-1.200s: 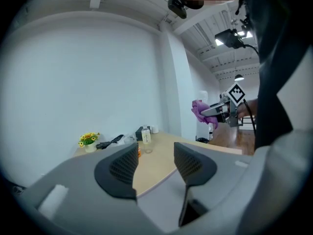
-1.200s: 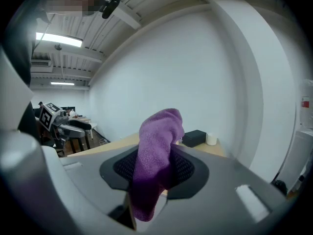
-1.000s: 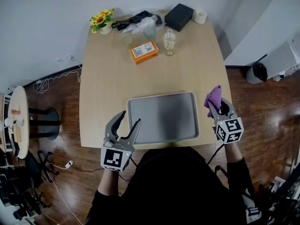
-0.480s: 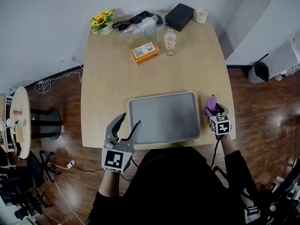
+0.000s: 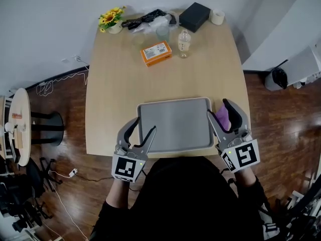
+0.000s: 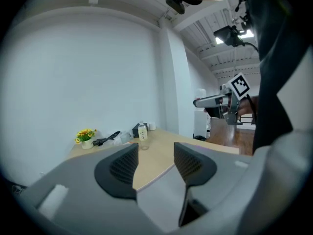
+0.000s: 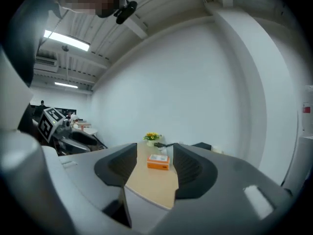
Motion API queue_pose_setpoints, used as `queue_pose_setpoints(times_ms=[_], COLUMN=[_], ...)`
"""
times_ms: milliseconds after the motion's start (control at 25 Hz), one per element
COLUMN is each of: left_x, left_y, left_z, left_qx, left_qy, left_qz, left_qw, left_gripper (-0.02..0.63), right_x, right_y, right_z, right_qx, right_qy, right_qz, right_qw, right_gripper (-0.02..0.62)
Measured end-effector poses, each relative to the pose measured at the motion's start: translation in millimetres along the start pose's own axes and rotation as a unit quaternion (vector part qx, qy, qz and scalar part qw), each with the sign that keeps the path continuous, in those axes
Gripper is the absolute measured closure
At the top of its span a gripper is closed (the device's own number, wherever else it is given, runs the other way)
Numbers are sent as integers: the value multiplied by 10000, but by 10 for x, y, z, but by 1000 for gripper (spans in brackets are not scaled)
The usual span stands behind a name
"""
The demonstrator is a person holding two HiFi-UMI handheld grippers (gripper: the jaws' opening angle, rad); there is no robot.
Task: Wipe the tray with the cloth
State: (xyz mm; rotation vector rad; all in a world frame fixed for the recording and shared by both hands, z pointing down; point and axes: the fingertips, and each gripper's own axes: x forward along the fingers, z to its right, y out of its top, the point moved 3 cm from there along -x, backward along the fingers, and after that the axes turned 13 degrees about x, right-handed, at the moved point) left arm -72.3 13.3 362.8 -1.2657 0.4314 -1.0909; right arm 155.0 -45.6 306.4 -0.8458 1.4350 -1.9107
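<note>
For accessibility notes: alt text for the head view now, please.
A purple cloth lies on the wooden table just right of an empty grey tray, below the right gripper, whose jaws have just been opening and hold nothing. The left gripper, open and empty, hovers at the tray's near left corner. An orange box, bottle and flowers stand at the far end.

newly parted claw, orange box beyond
</note>
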Motion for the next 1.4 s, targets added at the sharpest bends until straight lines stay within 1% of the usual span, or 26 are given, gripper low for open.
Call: queue_pose_setpoints(times_ms=[120,240,360,520,720,1160,1400], left_x=[0,-20,-43,-32,-16,-63,-131], left_y=[6,-29,-77,-64,-64,-79,-24], left_z=[11,-13,-42,-41,-35,-12,-8], left_qx=[13,-27,-55,-44,-28,5,-8], left_qy=[-21,-6,-2,-5,-26,-36,-14], left_qz=[18,-23,-102,-56,-45,-82,-35], left_qw=[10000,10000,9999,10000,10000,10000,10000], left_gripper=[394,394,394,394,394,394,394], right_x=[-36,-57,-59,-41,-44,-86,-129], right_y=[187,286,319,264,256,262,268], right_z=[-177,-222,-203,-137,-97,-140,-207], right_qx=[40,58,13,93,69,-15,-27], right_qy=[242,314,207,107,45,40,90], right_qz=[207,298,369,313,309,322,290], right_qw=[9995,9990,9991,9994,9995,9995,9995], right_gripper=[360,362,361,362,390,390,393])
